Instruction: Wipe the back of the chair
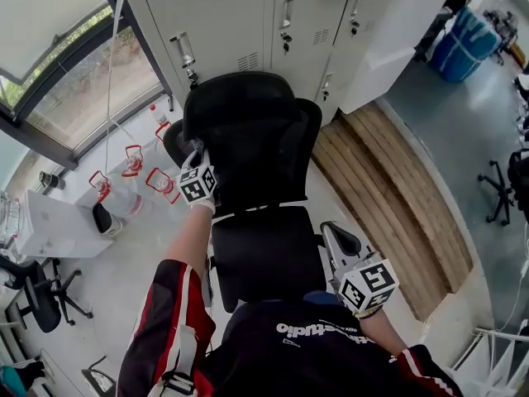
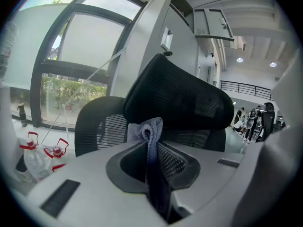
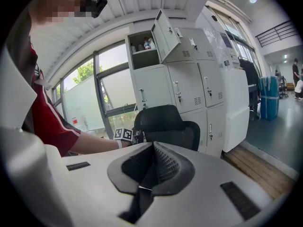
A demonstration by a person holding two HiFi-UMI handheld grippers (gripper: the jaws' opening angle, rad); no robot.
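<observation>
A black mesh office chair [image 1: 252, 151] stands in front of me, its headrest [image 2: 182, 98] filling the left gripper view. My left gripper [image 1: 197, 182] is at the left side of the chair's back, shut on a grey-blue cloth [image 2: 147, 129] that sticks up between its jaws close to the headrest. The right gripper [image 1: 366, 284] hangs low by the chair's right armrest [image 1: 340, 238], its jaws shut with nothing between them. The chair [image 3: 165, 124] also shows in the right gripper view, with my left arm reaching to it.
Grey metal lockers [image 1: 273, 15] stand right behind the chair, one upper door open [image 3: 165, 32]. Clear bottles with red handles [image 1: 132, 180] sit on the floor at left by the window. Wooden planks [image 1: 397, 197] lie at right. Another black chair [image 1: 37, 292] is at far left.
</observation>
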